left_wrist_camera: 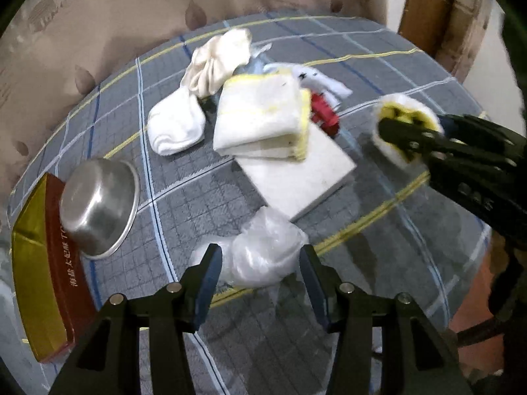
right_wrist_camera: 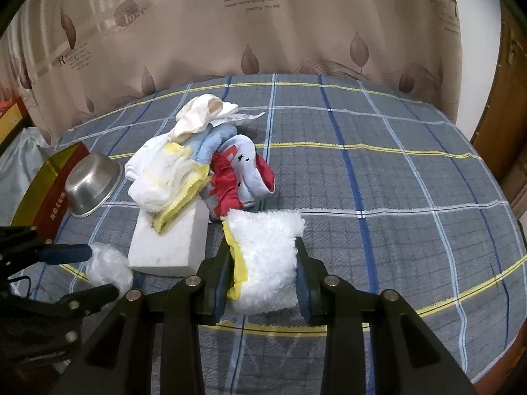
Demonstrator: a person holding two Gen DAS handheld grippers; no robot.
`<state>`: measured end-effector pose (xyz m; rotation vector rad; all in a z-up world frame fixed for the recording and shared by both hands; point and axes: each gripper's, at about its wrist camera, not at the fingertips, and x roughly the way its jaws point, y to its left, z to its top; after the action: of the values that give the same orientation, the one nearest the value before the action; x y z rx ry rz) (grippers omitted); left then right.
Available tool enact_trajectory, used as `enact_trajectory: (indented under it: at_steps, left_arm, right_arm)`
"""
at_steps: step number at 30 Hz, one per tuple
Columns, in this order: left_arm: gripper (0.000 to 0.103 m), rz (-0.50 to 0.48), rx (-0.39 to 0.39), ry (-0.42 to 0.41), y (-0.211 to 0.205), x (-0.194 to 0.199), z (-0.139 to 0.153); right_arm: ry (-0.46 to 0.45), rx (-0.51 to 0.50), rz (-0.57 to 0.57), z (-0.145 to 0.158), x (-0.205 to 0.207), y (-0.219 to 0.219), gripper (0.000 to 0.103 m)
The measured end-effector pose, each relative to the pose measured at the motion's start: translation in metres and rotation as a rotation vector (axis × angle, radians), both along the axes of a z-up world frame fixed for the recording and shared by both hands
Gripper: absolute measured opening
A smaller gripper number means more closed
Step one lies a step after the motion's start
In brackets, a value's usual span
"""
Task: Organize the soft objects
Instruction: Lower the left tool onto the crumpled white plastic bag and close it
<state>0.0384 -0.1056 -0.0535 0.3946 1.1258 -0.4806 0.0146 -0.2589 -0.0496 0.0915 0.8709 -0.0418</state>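
A pile of soft things lies mid-table: a folded white towel with yellow trim (left_wrist_camera: 263, 118), a white sock (left_wrist_camera: 174, 125), a cream cloth (left_wrist_camera: 217, 62) and a red and pale-blue garment (right_wrist_camera: 240, 177). The towel rests partly on a white foam block (left_wrist_camera: 296, 177). My right gripper (right_wrist_camera: 263, 256) is shut on a fluffy white cloth with a yellow edge (right_wrist_camera: 270, 247), held to the right of the pile. My left gripper (left_wrist_camera: 258, 260) is open, its fingertips on either side of a crumpled clear plastic bag (left_wrist_camera: 266, 247) near the table's front. The pads do not visibly press the bag.
An upturned steel bowl (left_wrist_camera: 98, 204) leans on a red and gold box (left_wrist_camera: 42, 279) at the left edge. The round table (right_wrist_camera: 395, 181) has a grey plaid cover under glass. A beige curtain (right_wrist_camera: 263, 33) hangs behind, and a wooden frame (right_wrist_camera: 513, 131) stands at the right.
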Motion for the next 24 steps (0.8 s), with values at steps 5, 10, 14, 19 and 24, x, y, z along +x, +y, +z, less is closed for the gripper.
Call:
enact_trajectory:
  at_steps: [5, 10, 14, 19, 24]
  left_arm:
    - [0.054, 0.006, -0.003, -0.005, -0.002, 0.01, -0.003]
    - [0.057, 0.028, -0.029, 0.004, 0.001, 0.017, -0.006]
    - [0.052, 0.045, -0.055, 0.017, 0.006, 0.018, -0.005]
    - [0.036, 0.027, -0.055, 0.005, 0.004, 0.013, 0.001]
    - [0.025, 0.039, -0.067, 0.015, 0.01, 0.01, 0.005]
  right_arm:
    - [0.008, 0.012, 0.01, -0.002, 0.0, 0.002, 0.031]
    - [0.007, 0.013, 0.017, -0.003, 0.0, 0.004, 0.031]
    - [0.004, 0.018, 0.016, -0.002, 0.0, 0.003, 0.031]
    - [0.003, 0.023, 0.012, -0.002, 0.0, 0.002, 0.031]
    - [-0.003, 0.024, 0.009, 0.0, 0.0, 0.001, 0.031]
